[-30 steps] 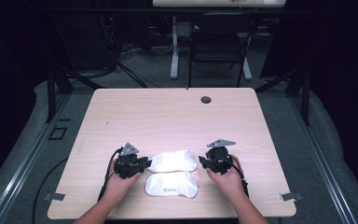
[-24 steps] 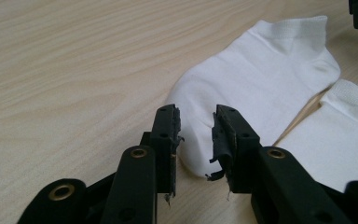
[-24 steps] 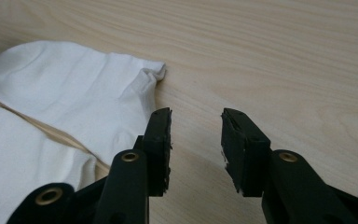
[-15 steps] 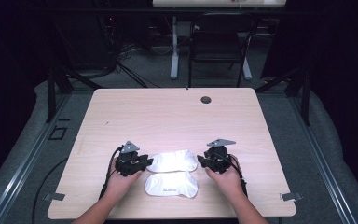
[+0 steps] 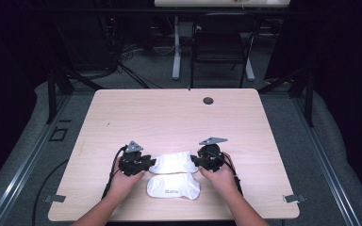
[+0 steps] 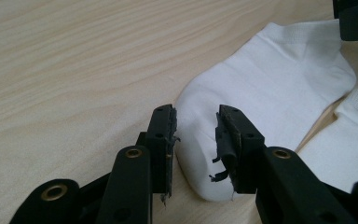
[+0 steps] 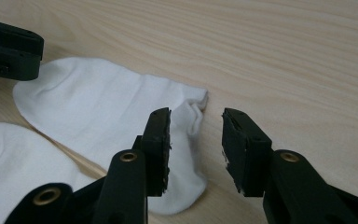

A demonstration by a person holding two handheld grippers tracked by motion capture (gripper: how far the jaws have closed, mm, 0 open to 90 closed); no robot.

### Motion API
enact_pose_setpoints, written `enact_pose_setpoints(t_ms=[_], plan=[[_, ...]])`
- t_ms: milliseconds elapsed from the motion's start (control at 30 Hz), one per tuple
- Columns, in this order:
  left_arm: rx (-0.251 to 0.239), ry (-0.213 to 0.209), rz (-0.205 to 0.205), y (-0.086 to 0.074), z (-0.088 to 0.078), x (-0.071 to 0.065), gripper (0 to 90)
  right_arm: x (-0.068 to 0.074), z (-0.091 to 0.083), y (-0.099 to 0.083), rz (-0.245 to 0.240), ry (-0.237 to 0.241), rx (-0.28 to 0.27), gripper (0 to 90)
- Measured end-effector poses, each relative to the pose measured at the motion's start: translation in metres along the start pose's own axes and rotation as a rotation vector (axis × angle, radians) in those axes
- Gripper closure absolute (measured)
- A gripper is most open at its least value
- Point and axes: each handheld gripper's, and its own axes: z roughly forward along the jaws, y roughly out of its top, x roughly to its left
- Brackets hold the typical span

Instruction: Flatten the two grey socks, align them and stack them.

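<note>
From the high view, a flat white cotton ankle sock (image 5: pixel 170 163) lies across the near part of the pale wooden table (image 5: pixel 169 117), between my two hands. A second white sock with a small printed mark (image 5: pixel 173 186) lies just beside it, nearer to me. My left gripper (image 5: pixel 147 161) sits at the far sock's left end and my right gripper (image 5: pixel 197 161) at its right end.

In the left gripper view, my jaws have just been opening and now stand apart, with the rounded toe of that sock (image 6: pixel 261 93) lying between them. The pads do not press on it. Their rubber lining is frayed.

In the right gripper view, my jaws are spread, and the ribbed cuff edge of the sock (image 7: pixel 98 112) lies by the left jaw, with bare wood between the pads. Nothing is pinched.

I judge this sock light, limp and easily bunched, not fragile or slippery. It will sag and fold if lifted by one end, so I would pinch both layers at the toe and at the cuff together.
</note>
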Motion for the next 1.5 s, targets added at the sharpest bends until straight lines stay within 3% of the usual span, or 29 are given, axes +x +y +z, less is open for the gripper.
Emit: enact_pose_setpoints(t_ms=[400,833,1167,1500], plan=[[0.018,0.005,0.008,-0.001,0.004,0.0,66.7,-0.001,0.006,0.0,0.012,0.006,0.023,62.9],[0.033,0.018,0.017,-0.003,0.01,-0.001,68.9,0.002,0.013,-0.002,0.009,0.02,0.078,71.7],[0.039,0.016,0.039,-0.004,0.01,-0.004,84.3,0.002,0.011,-0.006,0.01,0.014,0.076,82.8],[0.044,0.013,0.03,-0.002,0.01,-0.002,87.1,0.002,0.01,-0.004,-0.001,0.012,0.075,85.9]])
